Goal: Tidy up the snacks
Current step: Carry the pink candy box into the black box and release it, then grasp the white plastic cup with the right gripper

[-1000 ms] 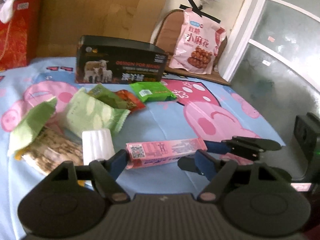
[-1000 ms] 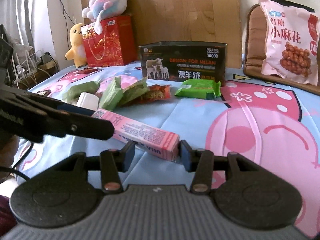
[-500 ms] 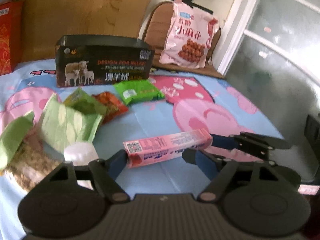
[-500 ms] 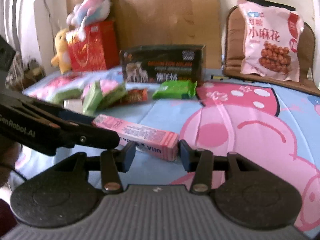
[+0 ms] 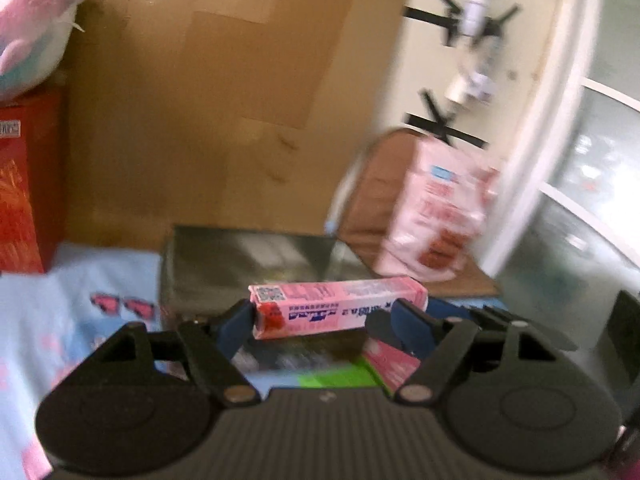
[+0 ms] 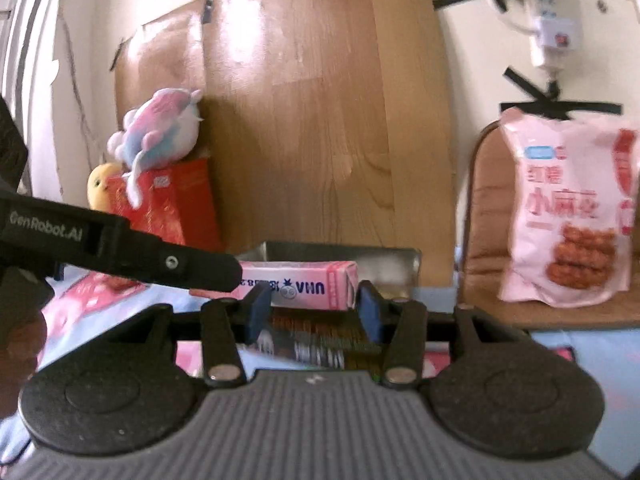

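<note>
- Left wrist view: left gripper (image 5: pixel 325 316) holds the long pink cardboard snack box (image 5: pixel 336 310) by its two ends, lengthwise across the jaws; blue pads (image 5: pixel 236 326) press on the QR-code end and the far end, so the jaws stand fairly wide
- Box is clear of the bed, level, in front of and just above the open dark rectangular box with a printed front (image 5: pixel 248 264)
- Right gripper's black finger (image 5: pixel 500 326) shows past the box's right end in this view – contact there is blurred
- Right wrist view: right gripper (image 6: pixel 314 308) clamps the same pink box (image 6: pixel 300 282) near its right end, across its narrow side, jaws about half open, blue pads (image 6: pixel 368 310) against both faces
- Left gripper's black finger (image 6: pixel 132 250) crosses in from the left, covering the box's other end
- Background: pink snack bag with brown twists (image 6: pixel 572 208) leans on a brown chair back (image 6: pixel 486 216); pastel plush toy (image 6: pixel 158 130) sits on a red gift box (image 6: pixel 172 204); light wooden board (image 6: pixel 320 120) against the wall; blue cartoon-print sheet (image 5: pixel 80 304) – a green packet (image 5: pixel 336 376) lies below the held box
</note>
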A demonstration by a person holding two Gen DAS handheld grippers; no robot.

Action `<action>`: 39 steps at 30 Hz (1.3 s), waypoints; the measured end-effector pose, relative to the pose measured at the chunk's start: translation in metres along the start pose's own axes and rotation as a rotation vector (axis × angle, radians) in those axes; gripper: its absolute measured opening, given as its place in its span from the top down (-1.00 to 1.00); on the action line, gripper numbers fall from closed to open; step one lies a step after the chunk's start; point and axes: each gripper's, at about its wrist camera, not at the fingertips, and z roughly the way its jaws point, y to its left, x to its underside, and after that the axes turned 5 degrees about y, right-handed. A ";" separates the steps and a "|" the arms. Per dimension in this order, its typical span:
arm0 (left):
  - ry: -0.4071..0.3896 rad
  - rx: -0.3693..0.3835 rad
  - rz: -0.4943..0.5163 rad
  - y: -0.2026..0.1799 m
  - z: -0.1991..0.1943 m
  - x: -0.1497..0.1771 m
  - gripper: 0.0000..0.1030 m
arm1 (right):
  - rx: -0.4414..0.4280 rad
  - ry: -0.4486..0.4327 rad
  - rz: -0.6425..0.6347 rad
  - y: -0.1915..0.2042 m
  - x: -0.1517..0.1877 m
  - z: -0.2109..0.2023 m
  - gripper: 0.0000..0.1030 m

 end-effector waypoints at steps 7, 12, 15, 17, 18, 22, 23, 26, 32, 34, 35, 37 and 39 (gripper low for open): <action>0.028 -0.105 -0.047 0.033 0.055 -0.016 -0.49 | 0.027 0.061 -0.001 0.000 -0.011 0.069 -0.01; 0.018 -0.085 -0.078 0.040 0.046 -0.011 -0.54 | 0.039 0.046 0.045 -0.003 -0.010 0.063 -0.07; -0.040 -0.049 -0.085 0.041 0.011 -0.005 -0.57 | 0.040 0.001 0.043 0.001 -0.004 0.036 -0.15; -0.074 -0.020 -0.101 0.046 -0.017 0.004 -0.63 | 0.014 0.007 0.062 0.004 0.004 0.018 -0.15; -0.092 -0.005 -0.108 0.049 -0.034 0.012 -0.65 | -0.002 0.017 0.074 0.006 0.011 0.009 -0.14; -0.134 -0.045 -0.146 0.065 -0.082 0.043 -0.78 | -0.085 0.068 0.101 0.019 0.038 -0.023 -0.14; -0.130 -0.066 -0.162 0.069 -0.091 0.054 -0.78 | -0.105 0.081 0.101 0.023 0.045 -0.029 -0.14; -0.106 -0.095 -0.211 0.082 -0.107 0.082 -0.78 | -0.161 0.110 0.093 0.037 0.057 -0.040 -0.14; -0.108 -0.117 -0.274 0.091 -0.132 0.140 -0.78 | -0.262 0.198 -0.041 0.076 0.076 -0.055 -0.22; -0.097 -0.109 -0.281 0.090 -0.134 0.150 -0.78 | -0.280 0.195 -0.082 0.086 0.082 -0.061 -0.41; -0.088 -0.096 -0.288 0.090 -0.134 0.153 -0.78 | -0.284 0.202 -0.107 0.093 0.083 -0.063 -0.45; -0.074 -0.071 -0.292 0.089 -0.134 0.157 -0.78 | -0.277 0.210 -0.154 0.103 0.085 -0.064 -0.45; -0.063 -0.057 -0.282 0.085 -0.131 0.157 -0.77 | -0.285 0.204 -0.185 0.111 0.087 -0.068 -0.45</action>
